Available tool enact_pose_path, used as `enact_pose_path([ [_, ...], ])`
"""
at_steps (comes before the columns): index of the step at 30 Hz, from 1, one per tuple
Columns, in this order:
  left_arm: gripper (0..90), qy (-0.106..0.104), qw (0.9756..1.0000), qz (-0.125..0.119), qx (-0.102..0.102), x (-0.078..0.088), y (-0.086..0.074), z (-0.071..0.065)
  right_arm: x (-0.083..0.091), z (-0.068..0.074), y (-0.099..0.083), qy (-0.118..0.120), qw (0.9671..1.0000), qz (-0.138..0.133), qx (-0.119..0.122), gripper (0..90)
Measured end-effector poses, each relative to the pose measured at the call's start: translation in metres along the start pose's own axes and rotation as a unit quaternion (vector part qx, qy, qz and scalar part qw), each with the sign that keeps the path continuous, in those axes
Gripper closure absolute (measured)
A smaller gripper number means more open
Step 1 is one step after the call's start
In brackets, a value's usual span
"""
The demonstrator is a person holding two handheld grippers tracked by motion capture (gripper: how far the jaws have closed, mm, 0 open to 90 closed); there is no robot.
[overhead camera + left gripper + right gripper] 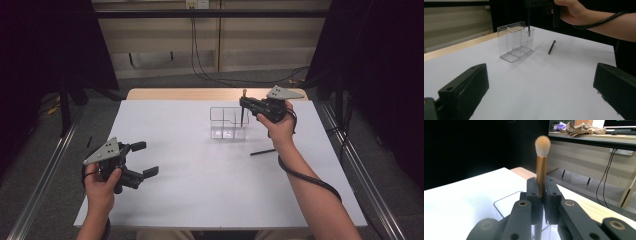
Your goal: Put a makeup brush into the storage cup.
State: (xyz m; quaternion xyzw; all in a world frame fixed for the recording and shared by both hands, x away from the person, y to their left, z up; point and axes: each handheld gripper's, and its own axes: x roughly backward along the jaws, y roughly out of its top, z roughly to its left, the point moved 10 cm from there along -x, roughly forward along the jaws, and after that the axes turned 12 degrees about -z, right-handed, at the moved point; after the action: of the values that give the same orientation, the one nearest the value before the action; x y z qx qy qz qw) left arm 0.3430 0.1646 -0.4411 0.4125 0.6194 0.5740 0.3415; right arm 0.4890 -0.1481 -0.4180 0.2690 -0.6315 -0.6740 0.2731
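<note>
One makeup brush [541,167] stands upright, clamped in the right gripper [248,104] above the clear organizer [228,122], handle tip at a compartment's mouth — a slight tilt could catch the rim and tip this light box — while the left gripper [141,159] rests apart, jaws spread.

Your right tongs [540,195] stand clamped on a makeup brush [541,167], the two black jaws pressed flat against its copper-coloured ferrule from either side. The brush stands upright, its pale, fluffy tuft at the top, well above the jaw tips. Just below and beyond the jaws you see the rim of a clear container [504,200] resting on the white tabletop [456,205]. Past the tabletop's far wooden edge lie a grey floor, a pale wall with hanging cables [607,170], and a dark curtain on the left.
</note>
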Motion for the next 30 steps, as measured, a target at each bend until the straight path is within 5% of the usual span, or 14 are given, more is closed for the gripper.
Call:
enact_pose_path([
  [12,0.1,-0.001,1.0,0.0,0.0,0.0,0.0,0.0,0.002,0.001,-0.004,0.004,1.0,0.005,-0.002,83.9],
  [18,0.1,-0.001,1.0,0.0,0.0,0.0,0.0,0.0,0.003,0.005,-0.002,0.007,0.9999,0.004,-0.012,50.2],
  [30,0.1,0.0,1.0,0.002,-0.001,-0.001,-0.001,0.001,0.014,0.011,0.001,0.003,0.9997,0.006,-0.024,21.1],
])
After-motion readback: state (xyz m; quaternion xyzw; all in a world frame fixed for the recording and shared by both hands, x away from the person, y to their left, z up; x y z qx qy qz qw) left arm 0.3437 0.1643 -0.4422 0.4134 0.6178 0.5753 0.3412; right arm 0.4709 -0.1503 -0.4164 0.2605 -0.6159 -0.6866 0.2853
